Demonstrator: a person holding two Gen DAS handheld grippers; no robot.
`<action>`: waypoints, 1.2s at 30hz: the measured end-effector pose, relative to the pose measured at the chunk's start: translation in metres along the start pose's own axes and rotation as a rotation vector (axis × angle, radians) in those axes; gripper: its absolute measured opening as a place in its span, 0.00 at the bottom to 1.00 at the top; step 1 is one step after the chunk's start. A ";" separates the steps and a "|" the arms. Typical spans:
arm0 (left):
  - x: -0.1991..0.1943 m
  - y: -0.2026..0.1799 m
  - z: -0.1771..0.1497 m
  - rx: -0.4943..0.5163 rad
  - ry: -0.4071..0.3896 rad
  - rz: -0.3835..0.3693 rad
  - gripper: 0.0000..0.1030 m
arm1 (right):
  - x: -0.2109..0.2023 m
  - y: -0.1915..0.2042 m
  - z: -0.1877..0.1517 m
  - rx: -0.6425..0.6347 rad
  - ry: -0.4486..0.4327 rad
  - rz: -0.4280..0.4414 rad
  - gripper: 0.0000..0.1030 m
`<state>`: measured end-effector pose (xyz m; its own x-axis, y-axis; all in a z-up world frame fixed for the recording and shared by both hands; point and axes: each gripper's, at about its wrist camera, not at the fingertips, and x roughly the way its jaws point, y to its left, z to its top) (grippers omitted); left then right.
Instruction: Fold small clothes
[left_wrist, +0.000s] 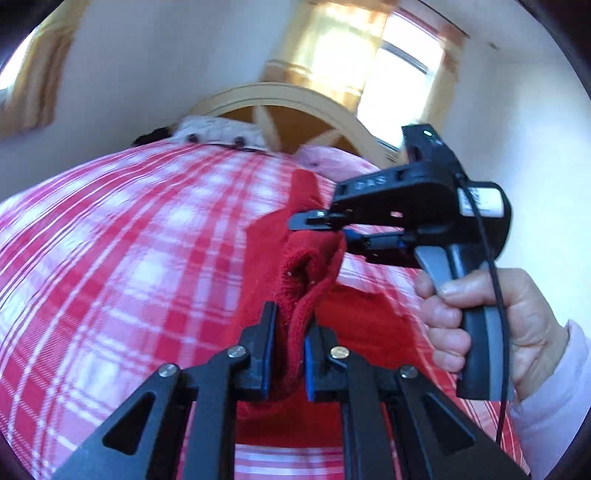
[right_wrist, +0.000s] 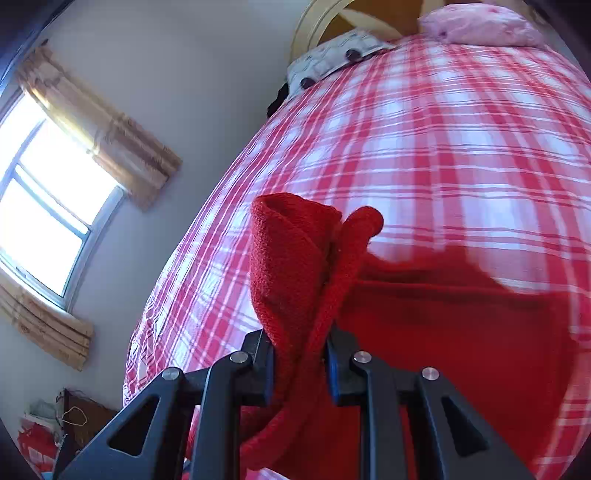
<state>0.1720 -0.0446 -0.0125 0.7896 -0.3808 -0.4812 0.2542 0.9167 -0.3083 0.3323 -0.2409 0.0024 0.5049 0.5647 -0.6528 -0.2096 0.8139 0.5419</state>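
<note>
A red knitted garment (left_wrist: 310, 266) lies partly on the bed, and one edge of it is lifted off the cover. My left gripper (left_wrist: 290, 354) is shut on a bunched fold of that edge. In the left wrist view my right gripper (left_wrist: 328, 230) pinches the same raised edge a little farther along, with a person's hand (left_wrist: 491, 317) around its handle. The right wrist view shows the right gripper (right_wrist: 301, 365) shut on a rolled corner of the red garment (right_wrist: 291, 258). The rest of the cloth spreads to the right on the cover.
The bed's red and white plaid cover (left_wrist: 129, 240) (right_wrist: 443, 147) fills both views. A white patterned pillow (right_wrist: 332, 51) and a pink pillow (right_wrist: 480, 24) lie by the wooden headboard (left_wrist: 280, 96). A curtained window (right_wrist: 44, 206) and floor clutter (right_wrist: 44, 424) are left of the bed.
</note>
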 end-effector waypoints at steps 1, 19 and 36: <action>0.003 -0.016 -0.003 0.029 0.010 -0.013 0.13 | -0.011 -0.013 -0.004 0.008 -0.015 -0.001 0.21; 0.064 -0.138 -0.069 0.326 0.160 -0.041 0.13 | -0.054 -0.177 -0.067 0.219 -0.104 0.033 0.21; -0.013 -0.057 -0.047 0.217 0.119 -0.043 0.95 | -0.168 -0.143 -0.183 0.257 -0.346 -0.091 0.49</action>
<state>0.1209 -0.0973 -0.0278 0.7076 -0.4200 -0.5683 0.4102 0.8990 -0.1536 0.1244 -0.4271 -0.0622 0.7714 0.3779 -0.5120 0.0415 0.7730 0.6330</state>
